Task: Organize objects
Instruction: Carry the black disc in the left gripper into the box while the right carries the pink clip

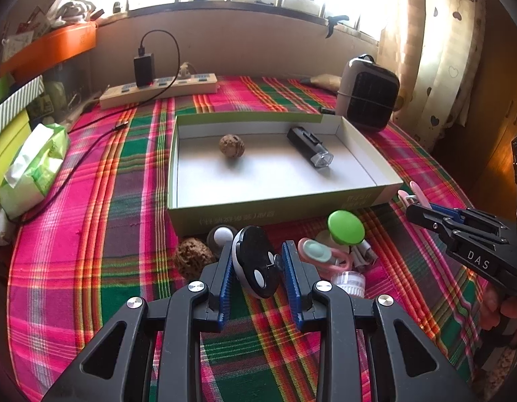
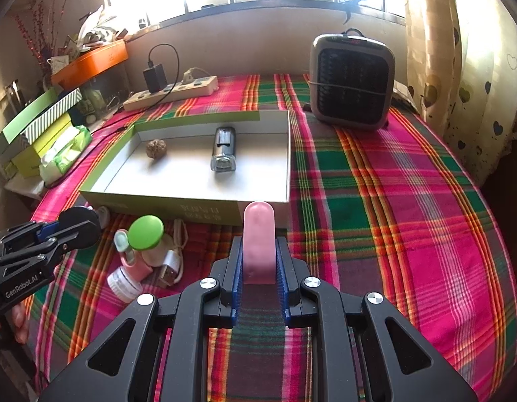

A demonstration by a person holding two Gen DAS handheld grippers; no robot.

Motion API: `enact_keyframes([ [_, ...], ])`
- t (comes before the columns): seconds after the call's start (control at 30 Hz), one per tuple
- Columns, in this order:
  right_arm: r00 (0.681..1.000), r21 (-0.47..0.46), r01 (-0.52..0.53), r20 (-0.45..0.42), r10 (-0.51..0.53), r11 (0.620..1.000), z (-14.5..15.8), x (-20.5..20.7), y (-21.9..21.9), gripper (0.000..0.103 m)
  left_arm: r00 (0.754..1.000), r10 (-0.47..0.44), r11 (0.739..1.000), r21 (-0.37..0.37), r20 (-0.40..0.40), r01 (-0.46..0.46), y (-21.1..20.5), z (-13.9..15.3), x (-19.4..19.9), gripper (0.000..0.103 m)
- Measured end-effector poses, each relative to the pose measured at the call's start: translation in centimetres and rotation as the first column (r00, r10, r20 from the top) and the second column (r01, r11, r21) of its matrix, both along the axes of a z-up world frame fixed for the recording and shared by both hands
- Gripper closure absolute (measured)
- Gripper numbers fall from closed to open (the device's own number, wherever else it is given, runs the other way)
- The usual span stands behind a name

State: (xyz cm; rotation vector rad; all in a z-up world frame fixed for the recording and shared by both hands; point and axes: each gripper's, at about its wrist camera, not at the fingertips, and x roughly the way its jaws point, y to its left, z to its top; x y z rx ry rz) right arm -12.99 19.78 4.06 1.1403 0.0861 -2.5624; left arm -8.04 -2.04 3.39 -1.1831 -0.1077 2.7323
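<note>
My left gripper [image 1: 258,249] is shut on a black-and-white oval device [image 1: 253,264], held just above the plaid cloth in front of the shallow green box [image 1: 275,209]. Inside the box lie a walnut [image 1: 231,145] and a black pocket scope [image 1: 308,149]. In the right wrist view my right gripper [image 2: 258,239] is shut on a pink capsule-shaped thing [image 2: 258,221] near the box's front wall [image 2: 158,202]. The left wrist view shows that right gripper [image 1: 414,207] at the right, with pink tips sticking out of it. The left gripper [image 2: 75,226] appears at the left of the right wrist view.
Loose things lie in front of the box: a second walnut [image 1: 193,258], a green round cap [image 1: 345,227], a pink and mint piece [image 1: 322,254], a small white jar [image 1: 349,281], a white cable [image 2: 173,261]. Behind the box stand a heater [image 2: 350,77] and a power strip [image 1: 158,90]. A tissue pack [image 1: 34,167] lies left.
</note>
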Motion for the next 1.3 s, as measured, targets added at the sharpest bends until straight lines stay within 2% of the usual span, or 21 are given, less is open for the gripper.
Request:
enact_keyframes([
  [0.37,0.999,0.007,-0.026,-0.035,0.026,1.000,1.5,-0.7,-1.0,0.084,0.999,-0.022,1.000,-0.009,-0.043,0.021,0.3,2.0,-1.4,0.077],
  [0.63,0.998,0.018,-0.055,-0.039,0.056,0.998,2.2,-2.2,-2.0,0.084,0.998,-0.048,0.999,-0.007,-0.041,0.048,0.9,2.4,-3.6,0.077],
  [1.03,0.997,0.039,-0.080,-0.013,0.081,0.996,1.9,-6.7,-3.7,0.084,0.996,-0.069,0.997,-0.022,-0.055,0.068,2.0,2.8,-7.7,0.077],
  [1.3,0.997,0.044,-0.078,0.018,0.077,0.996,1.1,-9.4,-4.3,0.084,0.996,-0.085,0.996,-0.028,-0.031,0.084,2.6,2.3,-10.6,0.077],
])
